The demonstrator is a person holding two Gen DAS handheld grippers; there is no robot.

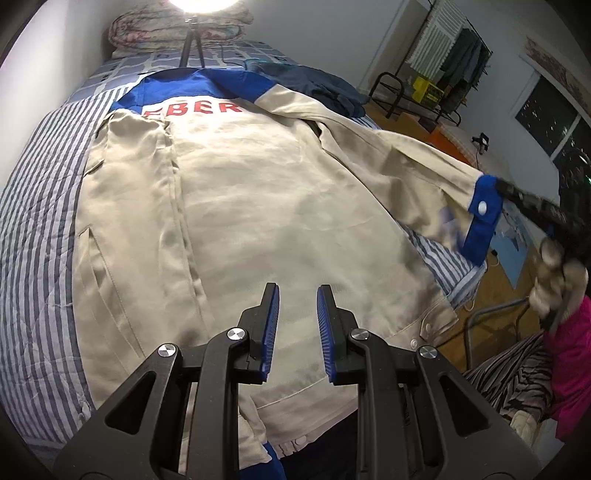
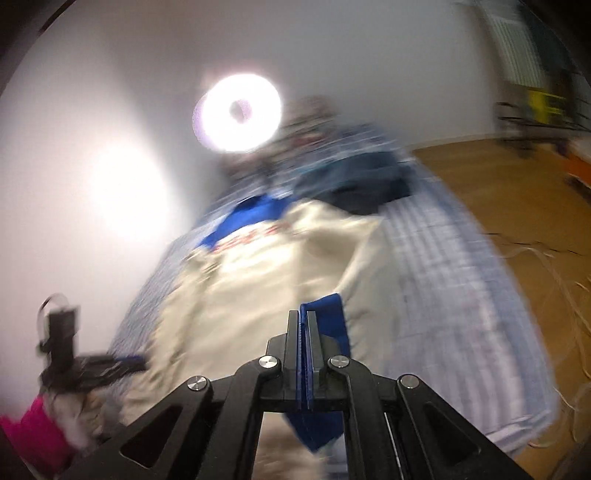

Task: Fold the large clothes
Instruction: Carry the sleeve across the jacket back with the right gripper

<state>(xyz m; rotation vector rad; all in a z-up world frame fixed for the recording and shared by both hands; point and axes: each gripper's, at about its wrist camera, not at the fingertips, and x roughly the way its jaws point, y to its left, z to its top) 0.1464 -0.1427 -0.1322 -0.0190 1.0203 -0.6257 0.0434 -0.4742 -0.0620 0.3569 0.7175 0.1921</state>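
Note:
A beige jacket (image 1: 258,192) with a blue yoke and red letters lies back-up on the striped bed (image 1: 37,221). Its left sleeve (image 1: 129,166) is folded in over the back. My left gripper (image 1: 297,291) hovers over the hem, jaws apart with nothing between them. At the right, my right gripper (image 1: 504,188) is shut on the blue cuff (image 1: 484,221) and holds that sleeve up off the bed. In the blurred right wrist view, the right gripper (image 2: 303,314) pinches the cuff (image 2: 328,317) above the jacket (image 2: 258,288). The left gripper (image 2: 129,363) shows at the far left.
A ring light (image 2: 238,112) on a tripod (image 1: 190,44) and a folded quilt (image 1: 177,26) stand at the bed's head. Dark blue clothes (image 1: 317,88) lie at the far right of the bed. Wooden floor (image 2: 498,192), a clothes rack (image 1: 450,55) and a chair with striped cloth (image 1: 513,373) are to the right.

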